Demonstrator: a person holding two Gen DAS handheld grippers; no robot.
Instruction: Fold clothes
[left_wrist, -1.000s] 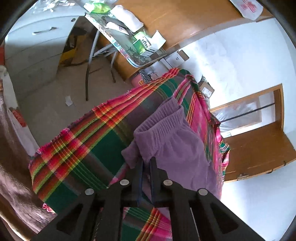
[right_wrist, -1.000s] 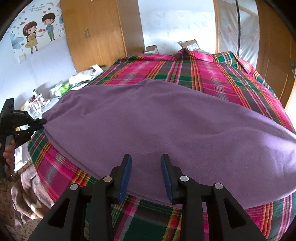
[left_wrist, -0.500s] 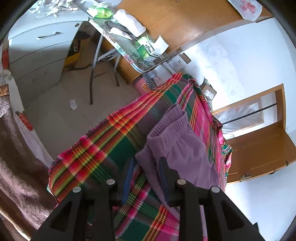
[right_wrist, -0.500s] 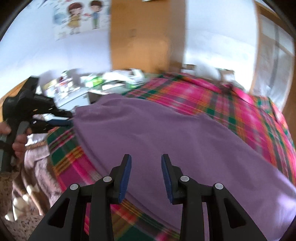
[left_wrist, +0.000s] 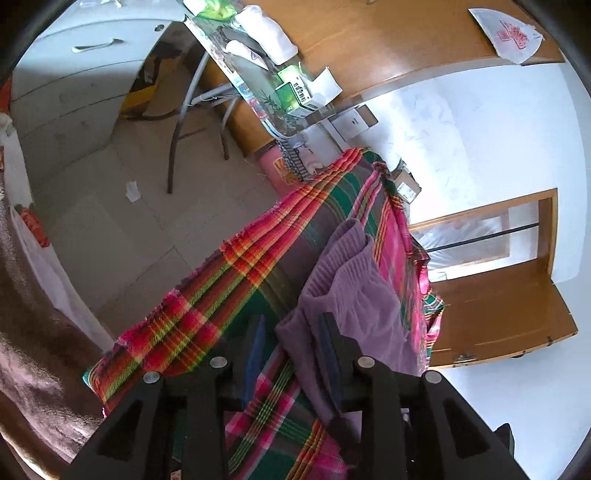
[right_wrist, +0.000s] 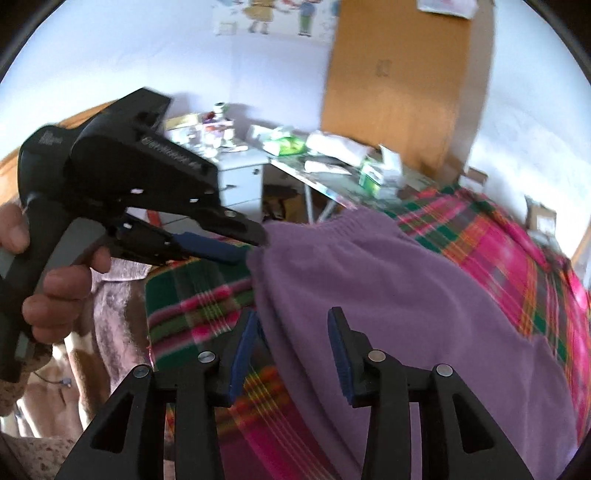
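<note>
A purple garment (left_wrist: 354, 288) lies spread on the bed's plaid cover (left_wrist: 221, 291), its ribbed waistband toward the far end. My left gripper (left_wrist: 291, 332) is open, and the garment's near corner lies loosely between its fingers. In the right wrist view the same garment (right_wrist: 388, 295) fills the middle and right. There a person's hand (right_wrist: 55, 288) holds the left gripper (right_wrist: 249, 246) at the garment's left corner. My right gripper (right_wrist: 291, 339) is open and hangs over the garment's near left edge, holding nothing.
A cluttered glass-top table (left_wrist: 258, 81) stands beyond the bed, with white drawers (left_wrist: 74, 74) and a wooden wardrobe (left_wrist: 369, 37) behind. A brown blanket (left_wrist: 29, 332) hangs at the left. Bare floor (left_wrist: 129, 240) lies left of the bed. The right wrist view is motion-blurred.
My left gripper went from shut on the garment's corner to open. My right gripper swung left along the garment's edge toward the left gripper, staying open.
</note>
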